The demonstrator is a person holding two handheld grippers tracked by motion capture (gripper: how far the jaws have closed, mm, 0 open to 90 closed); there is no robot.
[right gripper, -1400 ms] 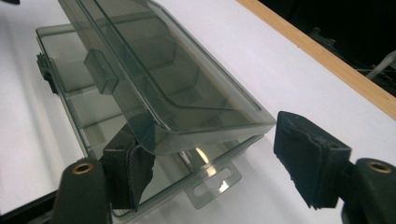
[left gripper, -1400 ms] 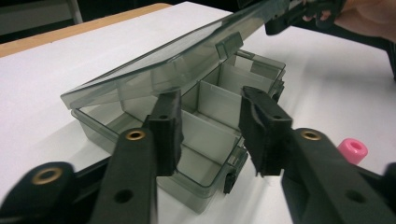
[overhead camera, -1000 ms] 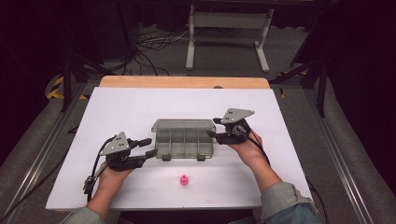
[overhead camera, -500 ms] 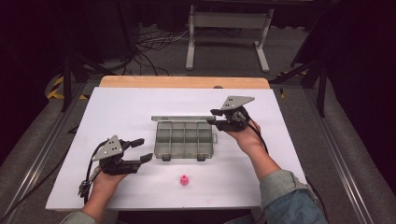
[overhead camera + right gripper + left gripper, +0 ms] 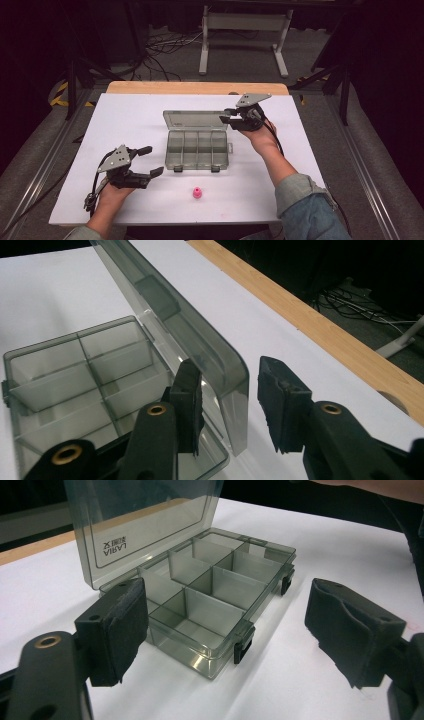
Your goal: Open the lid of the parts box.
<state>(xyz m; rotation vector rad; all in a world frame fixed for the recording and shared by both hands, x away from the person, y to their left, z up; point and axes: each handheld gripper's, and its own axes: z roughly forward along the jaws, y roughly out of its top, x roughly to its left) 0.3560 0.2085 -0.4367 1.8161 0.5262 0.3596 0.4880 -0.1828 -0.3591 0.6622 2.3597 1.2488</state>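
A clear grey compartment box (image 5: 197, 147) lies open in the middle of the white table, its lid (image 5: 195, 120) standing up at the back. My right gripper (image 5: 226, 116) is at the lid's right corner. In the right gripper view its jaws (image 5: 227, 390) straddle the edge of the lid (image 5: 200, 335), with small gaps on both sides. My left gripper (image 5: 152, 160) is open, left of the box and apart from it. In the left gripper view, the empty compartments of the box (image 5: 220, 595) lie ahead between the wide pads (image 5: 120, 630). A small pink piece (image 5: 197, 192) sits near the front edge.
The white sheet (image 5: 125, 120) covers the table, and a wooden strip (image 5: 197, 88) shows along its far edge. Behind the table stand a metal frame (image 5: 240, 30) and floor cables. Rails run along both sides of the table.
The box lid has swung up from nearly shut to upright as my right gripper rose towards the back. My left gripper has drawn away from the box, to the left and nearer the person.
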